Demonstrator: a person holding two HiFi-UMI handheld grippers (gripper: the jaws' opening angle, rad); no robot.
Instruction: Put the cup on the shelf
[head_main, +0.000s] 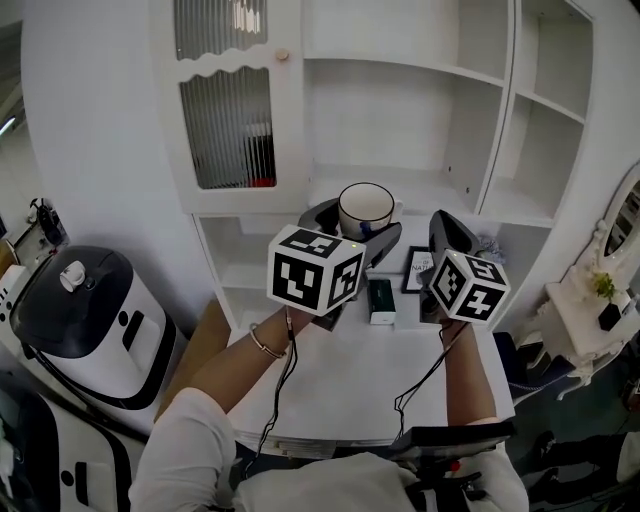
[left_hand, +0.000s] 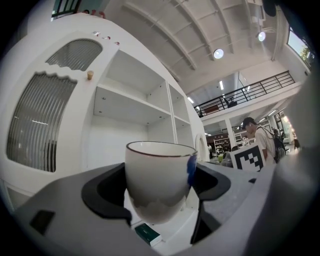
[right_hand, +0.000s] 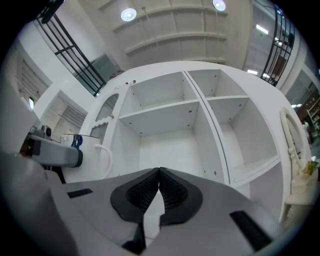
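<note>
The tall white shelf (head_main: 400, 110) fills the view from 10 to 2 o'clock, and both forearms reach up from 6 o'clock over the white table (head_main: 340, 385), side by side and roughly parallel. The left gripper (head_main: 352, 230) is raised and level, jaws clamped on either side of the white cup (head_main: 366, 208), which sits upright in the air at 12 o'clock of its marker cube, the shelf's open compartment behind it. Over at 3 o'clock, the right gripper (right_hand: 159, 172) hangs with jaws pressed together on nothing, and a small green box (head_main: 381, 301) lies on the table between the two.
</note>
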